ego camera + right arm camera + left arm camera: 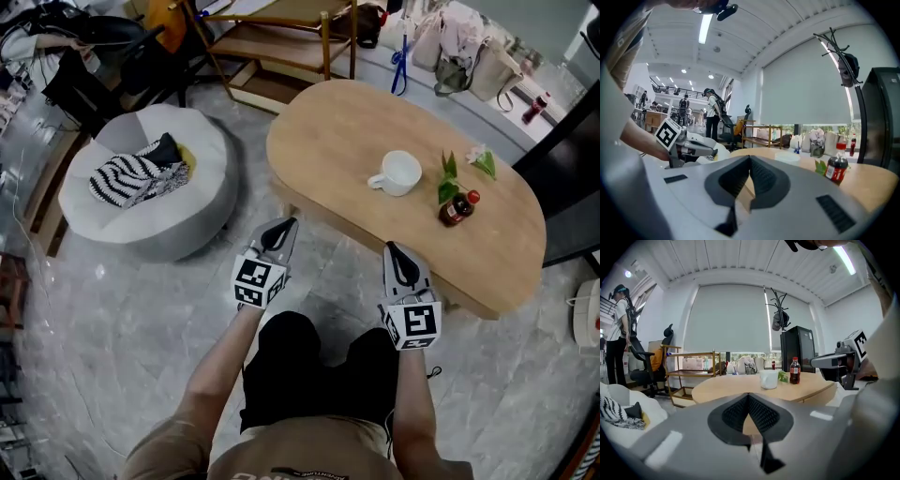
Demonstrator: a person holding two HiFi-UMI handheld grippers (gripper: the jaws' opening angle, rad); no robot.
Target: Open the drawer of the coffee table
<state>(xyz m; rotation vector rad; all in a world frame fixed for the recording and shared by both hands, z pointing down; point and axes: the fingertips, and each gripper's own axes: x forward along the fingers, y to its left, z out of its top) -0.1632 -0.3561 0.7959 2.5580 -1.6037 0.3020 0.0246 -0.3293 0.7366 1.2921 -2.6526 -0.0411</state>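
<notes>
Left gripper (284, 230) and right gripper (395, 253) both pressed together, empty. Held low side by side, aimed at near edge of coffee table (328, 141), likely to reach drawer under top. Drawer front not discernible, probably tucked beneath overhang.

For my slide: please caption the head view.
Both shut, the left gripper and right gripper face a wooden coffee table with a cup and a bottle.

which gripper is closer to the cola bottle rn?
Right. The right gripper is at the near edge of the coffee table, just below-left of the cola bottle in the head view. The left gripper is further left, beyond the white mug.
</notes>
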